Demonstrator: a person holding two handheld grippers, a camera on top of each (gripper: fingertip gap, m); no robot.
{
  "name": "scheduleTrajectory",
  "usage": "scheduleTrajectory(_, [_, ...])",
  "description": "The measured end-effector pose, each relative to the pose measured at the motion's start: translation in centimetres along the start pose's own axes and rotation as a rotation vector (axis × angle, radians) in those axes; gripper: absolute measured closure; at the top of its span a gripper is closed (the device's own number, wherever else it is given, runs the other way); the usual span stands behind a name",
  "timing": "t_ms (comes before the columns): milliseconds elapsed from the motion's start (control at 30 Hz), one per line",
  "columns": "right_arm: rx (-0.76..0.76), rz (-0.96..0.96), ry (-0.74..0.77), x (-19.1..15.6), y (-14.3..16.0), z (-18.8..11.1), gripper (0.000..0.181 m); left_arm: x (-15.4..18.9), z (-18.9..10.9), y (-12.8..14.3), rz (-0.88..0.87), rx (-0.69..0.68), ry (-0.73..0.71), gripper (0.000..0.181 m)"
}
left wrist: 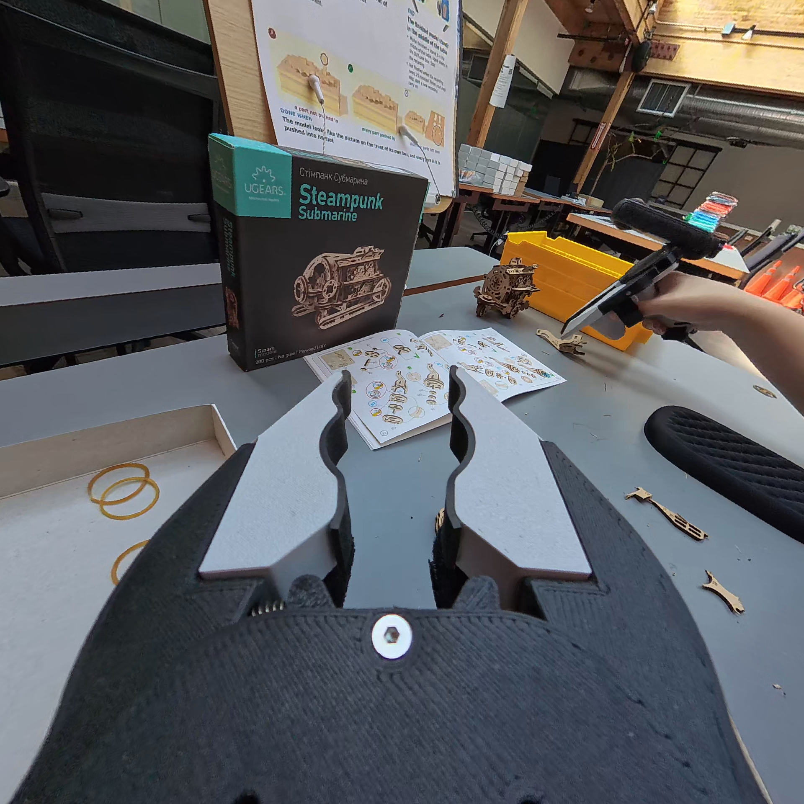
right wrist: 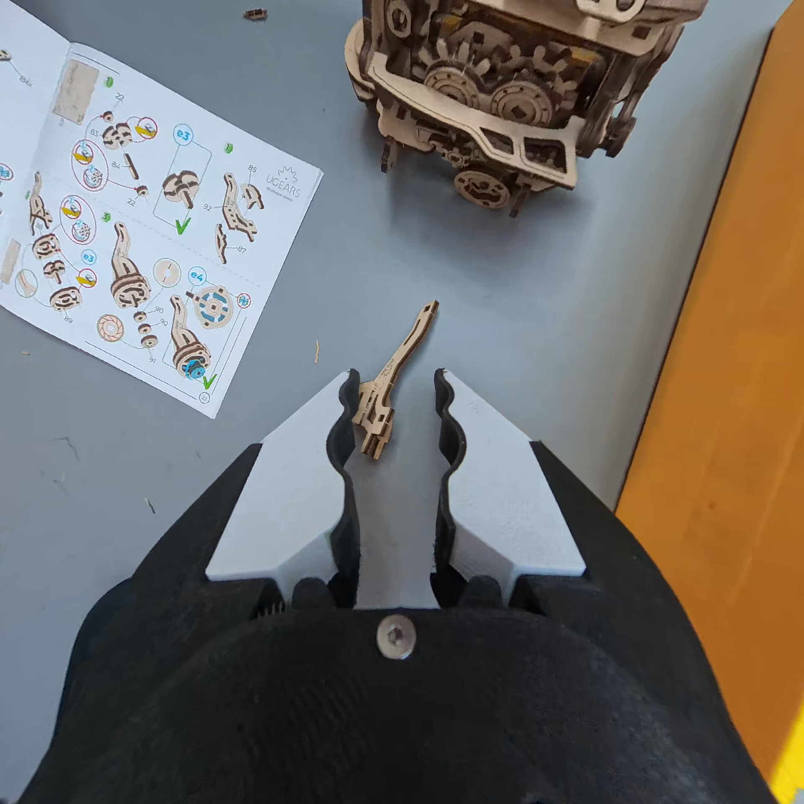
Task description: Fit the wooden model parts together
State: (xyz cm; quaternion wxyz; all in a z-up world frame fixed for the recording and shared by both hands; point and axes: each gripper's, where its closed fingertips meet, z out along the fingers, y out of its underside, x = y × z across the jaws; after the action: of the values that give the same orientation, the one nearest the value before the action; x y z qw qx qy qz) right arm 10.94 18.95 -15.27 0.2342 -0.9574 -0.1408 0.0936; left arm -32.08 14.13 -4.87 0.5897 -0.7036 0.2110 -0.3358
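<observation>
Hovering low over the grey surface [right wrist: 500, 304], right gripper [right wrist: 396, 374] with jaws parted wide, nothing clamped. Long wooden part [right wrist: 393, 374] lies flat between the fingertips: thick notched end just beside the left finger, possibly touching it, cannot tell; thin end points far, toward the model. Partly built wooden model [right wrist: 491, 95] stands at the far side, gears showing, well apart from the loose part. Yellow bin [right wrist: 718, 391] runs along the right edge. Open instruction booklet [right wrist: 143, 226] lies far left.

Left gripper [left wrist: 399, 378] also wide open, empty, held above bare surface near the booklet [left wrist: 435, 383]. Dark kit box [left wrist: 322, 256] stands upright beyond the booklet, a propped instruction sheet [left wrist: 361, 82] behind it. From this view the right gripper [left wrist: 565, 333] shows at far right, a hand [left wrist: 678, 304] on it, tips down at the wooden part [left wrist: 563, 341], the model [left wrist: 507, 289] just left of the bin [left wrist: 570, 278]. Shallow white tray [left wrist: 108, 443] at left holds rubber bands [left wrist: 124, 489]. Two more loose wooden pieces [left wrist: 668, 513] lie near right, beside a black mesh pad [left wrist: 731, 465].
</observation>
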Motion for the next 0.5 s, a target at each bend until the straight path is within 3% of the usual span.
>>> scheduleTrajectory(33, [-0.034,0.03,-0.029,-0.3,0.2,0.3,0.149,0.0,0.0,0.0,0.002,0.001,-0.002,0.138])
scheduleTrajectory(167, [-0.134,0.072,-0.072,-0.9,1.0,1.0,0.163,-0.2,-0.1,-0.1,0.003,0.001,-0.006,0.139])
scheduleTrajectory(233, [-0.159,0.053,-0.092,-1.4,1.4,1.2,0.18,-0.2,-0.1,0.0,0.0,-0.001,-0.006,0.139])
scheduleTrajectory(333, [-0.164,0.046,-0.13,-2.2,1.6,1.1,0.18,-0.2,0.0,0.1,-0.002,-0.005,0.001,0.14])
scheduleTrajectory(400, [-0.107,0.07,-0.203,-3.9,0.9,0.5,0.18,0.2,0.0,0.0,-0.007,-0.004,0.017,0.142])
scheduleTrajectory(500, [0.101,0.029,-0.355,-8.8,-1.7,-2.3,0.18,1.6,0.3,0.0,-0.046,-0.004,0.082,0.144])
